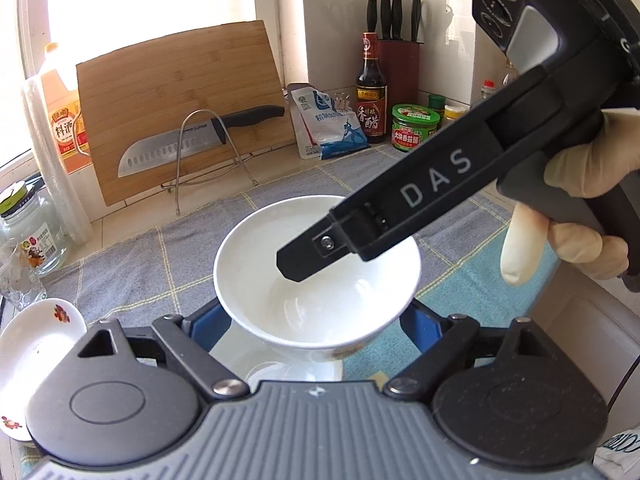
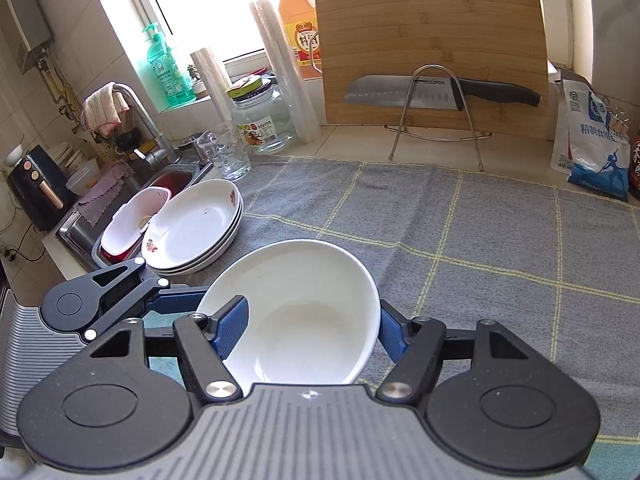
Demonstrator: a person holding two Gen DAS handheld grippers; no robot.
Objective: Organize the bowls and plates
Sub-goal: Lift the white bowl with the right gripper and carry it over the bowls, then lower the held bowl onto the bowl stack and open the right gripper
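Home kitchen: sink (image 2: 132, 200), knife block (image 1: 398, 56).

White bowl (image 2: 296, 320), plain inside. Stacked plates (image 2: 192, 232) white with small red-orange flower prints at rim. Towel (image 2: 460, 232) grey with thin pale-yellow grid lines. Cutting board (image 2: 432, 40) light brown bamboo stripes. Knife (image 2: 440, 90) silver blade, black handle. Oil jug (image 2: 298, 20) orange, yellow cap. Soap bottle (image 2: 164, 68) translucent green. Salt bag (image 2: 592, 140) white and blue. Sauce jar (image 1: 416, 128) green, red label. Gripper pads (image 2: 230, 328) blue; glove (image 1: 580, 168) cream.
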